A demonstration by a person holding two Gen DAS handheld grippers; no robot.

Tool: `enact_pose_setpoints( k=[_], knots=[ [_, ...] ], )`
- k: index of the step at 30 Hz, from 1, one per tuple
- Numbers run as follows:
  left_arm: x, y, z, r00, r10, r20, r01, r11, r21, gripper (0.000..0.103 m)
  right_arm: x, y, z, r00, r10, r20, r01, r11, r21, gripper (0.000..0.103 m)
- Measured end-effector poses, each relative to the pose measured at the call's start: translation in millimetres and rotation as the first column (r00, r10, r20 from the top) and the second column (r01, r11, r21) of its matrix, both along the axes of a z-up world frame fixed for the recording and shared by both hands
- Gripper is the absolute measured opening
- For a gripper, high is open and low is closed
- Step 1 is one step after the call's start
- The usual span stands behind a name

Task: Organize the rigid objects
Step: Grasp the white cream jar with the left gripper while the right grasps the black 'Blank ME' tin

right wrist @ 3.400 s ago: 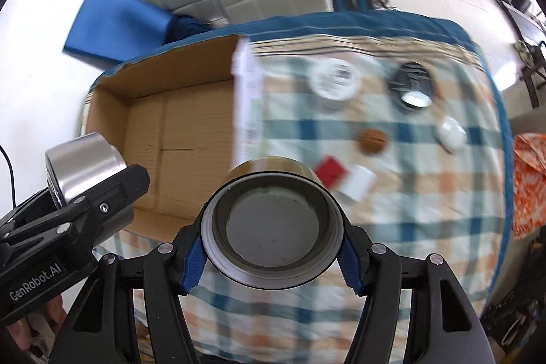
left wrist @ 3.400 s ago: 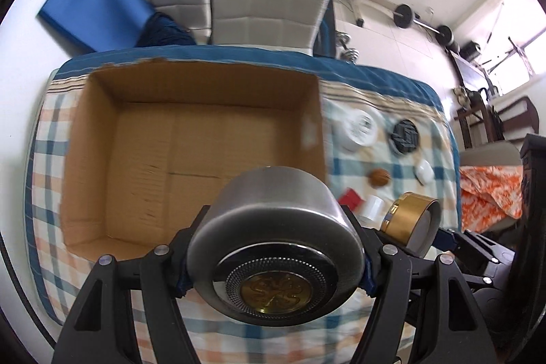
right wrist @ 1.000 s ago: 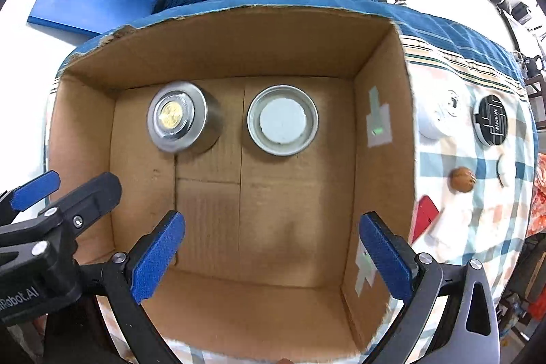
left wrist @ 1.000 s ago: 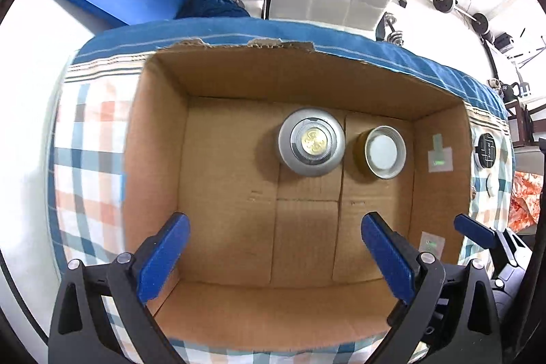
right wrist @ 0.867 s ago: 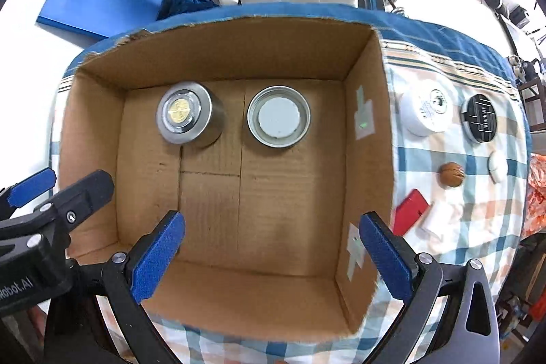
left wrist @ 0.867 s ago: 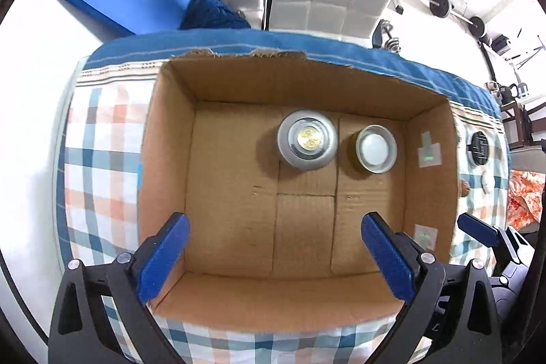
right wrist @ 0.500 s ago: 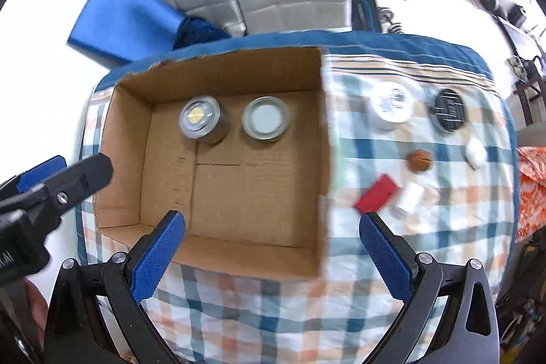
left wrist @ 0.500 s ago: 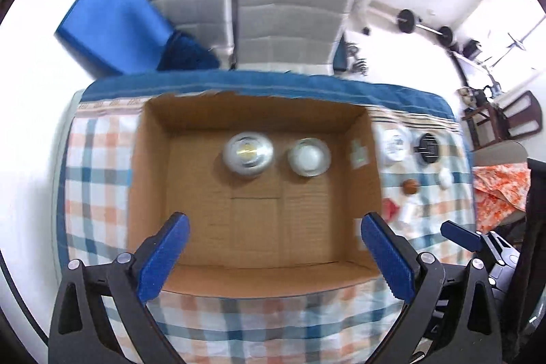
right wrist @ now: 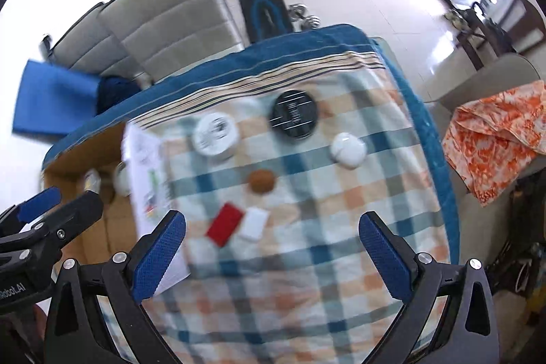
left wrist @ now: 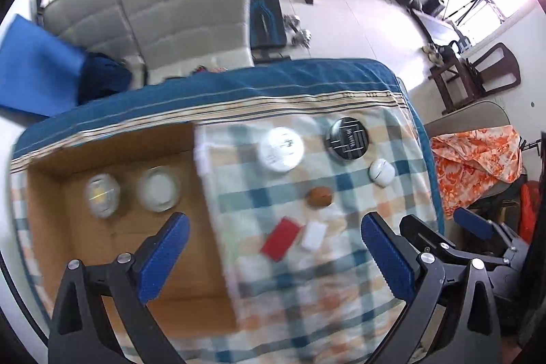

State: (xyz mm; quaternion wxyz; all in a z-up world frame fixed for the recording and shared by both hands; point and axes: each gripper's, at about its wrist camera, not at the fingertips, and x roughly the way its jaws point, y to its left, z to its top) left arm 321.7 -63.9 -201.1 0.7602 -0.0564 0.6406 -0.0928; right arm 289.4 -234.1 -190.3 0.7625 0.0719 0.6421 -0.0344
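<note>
Left hand-held gripper [left wrist: 271, 249] is spread wide, blue pads empty, touching nothing, raised above the checked cloth [left wrist: 307, 295] on the counter. Right hand-held gripper [right wrist: 271, 248] is likewise wide apart and empty, held above the same cloth. Just beyond the pads lie a red flat block [right wrist: 225, 225] and a white block [right wrist: 253, 224], side by side. Farther on: a brown round object [right wrist: 261, 180], a white oval case [right wrist: 347, 149], a white round tin [right wrist: 215, 134] and a black round tin [right wrist: 294, 115]. At the left, the cardboard box [left wrist: 44, 193] holds a silver tin [left wrist: 102, 192] and a white-topped tin [left wrist: 157, 189], side by side near its far wall.
</note>
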Motion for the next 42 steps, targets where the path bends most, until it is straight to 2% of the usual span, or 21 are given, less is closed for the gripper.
enact_pose_setpoints(
  k=[3, 9, 16, 17, 18, 19, 20, 21, 25, 30, 33, 35, 36, 37, 42],
  knots=[
    [38.5, -15.1, -31.4, 0.997, 0.025, -0.078, -0.027, 0.999, -0.027, 0.103, 31.0, -26.7, -28.9, 0.999, -0.015, -0.033, 0.016, 0.999, 0.042, 0.103],
    [91.0, -25.2, -88.2, 0.980, 0.093, -0.174, -0.096, 0.995, -0.013, 0.103, 88.5, -34.0, -103.3, 0.992, 0.039, -0.119, -0.034, 0.999, 0.040, 0.103],
    [120.7, -24.7, -140.6, 0.959, 0.134, -0.248, -0.128, 0.991, 0.042, 0.103, 128.3, -19.4, -170.2, 0.983, 0.048, -0.179, -0.032, 0.996, 0.089, 0.103],
    [122.6, -24.8, -144.3, 0.957, 0.137, -0.254, -0.127, 0.990, 0.053, 0.103, 131.8, -18.0, -177.6, 0.981, 0.047, -0.188, -0.029, 0.995, 0.094, 0.101],
    [123.8, -26.3, -146.8, 0.958, 0.134, -0.252, -0.120, 0.990, 0.071, 0.102, 135.1, -16.7, -186.5, 0.977, 0.042, -0.208, -0.028, 0.997, 0.073, 0.095],
    [125.0, -28.9, -147.8, 0.961, 0.127, -0.247, -0.108, 0.990, 0.090, 0.102, 136.5, -18.4, -191.3, 0.976, 0.034, -0.213, -0.023, 0.998, 0.057, 0.085],
    [126.0, -32.2, -148.2, 0.962, 0.117, -0.245, -0.096, 0.991, 0.098, 0.102, 137.8, -20.7, -193.6, 0.976, 0.026, -0.217, -0.019, 0.999, 0.035, 0.079],
    [126.6, -35.0, -148.7, 0.963, 0.106, -0.247, -0.085, 0.992, 0.093, 0.102, 138.7, -23.5, -196.4, 0.972, 0.033, -0.232, -0.023, 0.999, 0.046, 0.078],
    [127.1, -46.7, -157.9, 0.959, 0.071, -0.275, -0.049, 0.995, 0.084, 0.102, 134.7, -42.2, -191.5, 0.962, 0.041, -0.270, -0.035, 0.999, 0.026, 0.078],
    [121.9, -57.4, -185.5, 0.943, 0.048, -0.329, -0.007, 0.992, 0.124, 0.102, 128.1, -67.1, -184.3, 0.962, 0.034, -0.269, -0.037, 0.999, -0.005, 0.078],
    [118.5, -59.5, -203.2, 0.932, 0.047, -0.359, 0.009, 0.988, 0.153, 0.102, 126.0, -73.5, -189.3, 0.958, 0.033, -0.285, -0.029, 0.999, 0.021, 0.078],
    [117.0, -60.2, -207.6, 0.938, 0.046, -0.344, 0.013, 0.986, 0.167, 0.091, 125.7, -74.7, -191.5, 0.958, 0.033, -0.283, -0.028, 0.999, 0.022, 0.078],
    [116.5, -60.9, -210.1, 0.937, 0.043, -0.347, 0.018, 0.985, 0.171, 0.076, 124.9, -74.2, -192.7, 0.959, 0.034, -0.283, -0.029, 0.999, 0.020, 0.078],
    [115.7, -60.9, -213.2, 0.934, 0.043, -0.353, 0.023, 0.983, 0.180, 0.071, 123.2, -75.3, -194.2, 0.959, 0.029, -0.282, -0.025, 0.999, 0.020, 0.078],
    [113.0, -60.0, -215.7, 0.936, 0.039, -0.350, 0.029, 0.982, 0.187, 0.071, 122.1, -80.0, -203.4, 0.955, 0.014, -0.297, -0.004, 0.999, 0.036, 0.079]
  ],
)
